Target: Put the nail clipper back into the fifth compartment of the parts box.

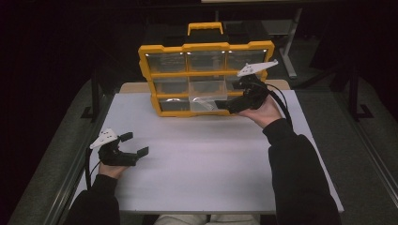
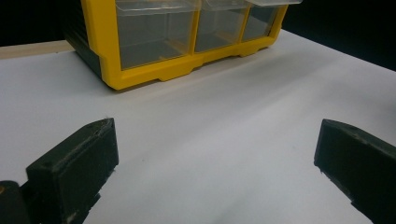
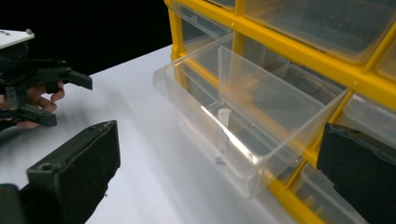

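Yellow-framed organizer (image 1: 159, 49) upright at table (image 1: 197, 159) rear w/ one clear drawer (image 3: 243, 112) pulled out; R gripper (image 1: 224, 107) beside it, L gripper (image 1: 134, 144) low on table, both w/ jaws spread, holding nothing.

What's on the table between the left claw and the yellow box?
Nothing. The high view and left gripper view show bare white table between the open left gripper and the yellow organizer.

High overhead view; claw cameras close on organizer (image 1: 206, 77).
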A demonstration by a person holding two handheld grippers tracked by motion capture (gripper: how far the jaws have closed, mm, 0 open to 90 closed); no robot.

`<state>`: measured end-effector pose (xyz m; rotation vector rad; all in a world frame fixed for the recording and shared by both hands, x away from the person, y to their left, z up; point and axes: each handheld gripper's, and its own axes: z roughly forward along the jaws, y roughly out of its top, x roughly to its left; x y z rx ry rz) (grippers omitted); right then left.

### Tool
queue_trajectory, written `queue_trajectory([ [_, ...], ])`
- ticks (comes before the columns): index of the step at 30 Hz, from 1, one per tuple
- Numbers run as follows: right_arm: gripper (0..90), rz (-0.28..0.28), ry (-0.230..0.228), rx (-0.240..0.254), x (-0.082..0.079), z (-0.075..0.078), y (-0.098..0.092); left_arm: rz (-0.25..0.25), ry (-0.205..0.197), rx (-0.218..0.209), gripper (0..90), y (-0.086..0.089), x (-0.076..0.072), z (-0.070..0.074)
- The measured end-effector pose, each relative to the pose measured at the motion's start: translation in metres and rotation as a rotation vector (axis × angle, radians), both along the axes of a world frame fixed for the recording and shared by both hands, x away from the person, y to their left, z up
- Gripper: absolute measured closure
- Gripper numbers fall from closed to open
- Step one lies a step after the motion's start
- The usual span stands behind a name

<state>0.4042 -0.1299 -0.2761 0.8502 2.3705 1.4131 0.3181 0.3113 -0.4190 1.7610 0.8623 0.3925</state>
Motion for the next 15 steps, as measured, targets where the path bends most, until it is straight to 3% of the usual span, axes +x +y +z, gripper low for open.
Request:
queue_trajectory([
  [15, 0.0, -0.056, -0.021, 0.035, -0.035, -0.028, -0.023, 0.002, 0.004, 0.003, 0.0, -0.001, 0.000, 0.000],
])
